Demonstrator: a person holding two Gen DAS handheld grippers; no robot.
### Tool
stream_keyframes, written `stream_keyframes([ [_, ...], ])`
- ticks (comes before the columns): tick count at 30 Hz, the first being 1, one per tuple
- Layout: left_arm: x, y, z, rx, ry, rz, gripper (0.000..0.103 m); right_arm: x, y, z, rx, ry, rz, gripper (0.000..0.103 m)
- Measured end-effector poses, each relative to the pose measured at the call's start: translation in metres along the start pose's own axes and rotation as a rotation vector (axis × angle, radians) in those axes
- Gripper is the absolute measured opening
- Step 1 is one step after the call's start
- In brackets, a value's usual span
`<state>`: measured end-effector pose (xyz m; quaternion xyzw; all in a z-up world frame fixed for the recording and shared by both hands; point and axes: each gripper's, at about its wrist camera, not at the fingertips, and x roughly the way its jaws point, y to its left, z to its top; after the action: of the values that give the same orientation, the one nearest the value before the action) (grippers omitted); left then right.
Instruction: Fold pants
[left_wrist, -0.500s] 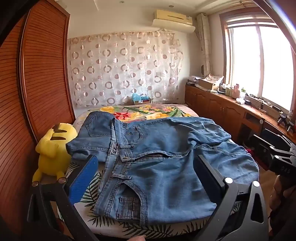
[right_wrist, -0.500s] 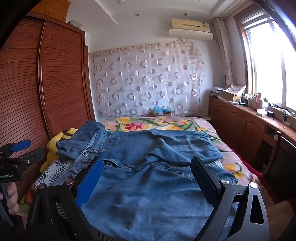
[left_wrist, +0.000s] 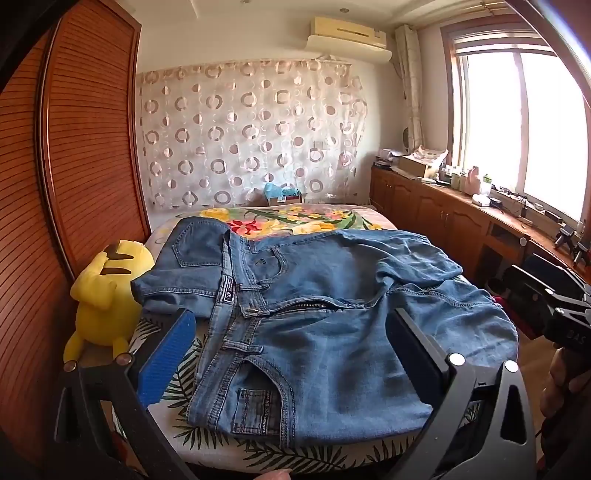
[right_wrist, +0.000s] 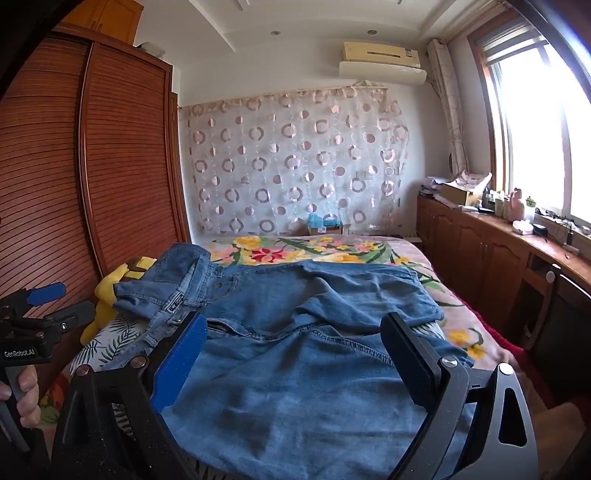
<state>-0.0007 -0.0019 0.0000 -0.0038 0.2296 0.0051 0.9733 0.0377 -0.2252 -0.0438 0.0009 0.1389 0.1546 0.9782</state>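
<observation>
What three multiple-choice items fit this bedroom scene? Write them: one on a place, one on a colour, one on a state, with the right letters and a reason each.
1. Where does the yellow plush toy sit?
A. Beside the bed, against the wardrobe
B. On the window counter
C. On top of the jeans

2. What colour is the pad on each gripper's left-side finger?
A. Red
B. Blue
C. Green

3. How do the left gripper and right gripper stand?
A. Both shut on the jeans
B. One shut, one open
C. Both open, holding nothing

Answers:
1 A: the toy leans at the bed's edge next to the wooden wardrobe doors.
2 B: a blue pad shows in both wrist views.
3 C: in each view the fingers stand wide apart above the jeans, with no cloth pinched.
</observation>
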Motion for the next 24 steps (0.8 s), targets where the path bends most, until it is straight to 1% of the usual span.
stream_keyframes([
  [7,0.0007,0.0017,0.0004,-0.001,0.003,0.001,0.103,-0.0006,-0.0001,0.0003,-0.003,0.0,-0.001,0.095],
  [8,0.0013,0.0045,-0.0067,-0.002,0.002,0.002,0.103,-0.0004,-0.0005,0.0004,-0.003,0.002,0.0,0.095],
  [12,0.0015,0.0052,-0.0083,0.0,0.004,0.002,0.103,-0.0009,-0.0005,0.0011,-0.003,0.003,0.001,0.095],
  [24,0.0017,0.0048,-0.0081,-0.003,0.006,0.001,0.103,0.0,0.0031,-0.0008,-0.001,0.002,-0.007,0.095],
])
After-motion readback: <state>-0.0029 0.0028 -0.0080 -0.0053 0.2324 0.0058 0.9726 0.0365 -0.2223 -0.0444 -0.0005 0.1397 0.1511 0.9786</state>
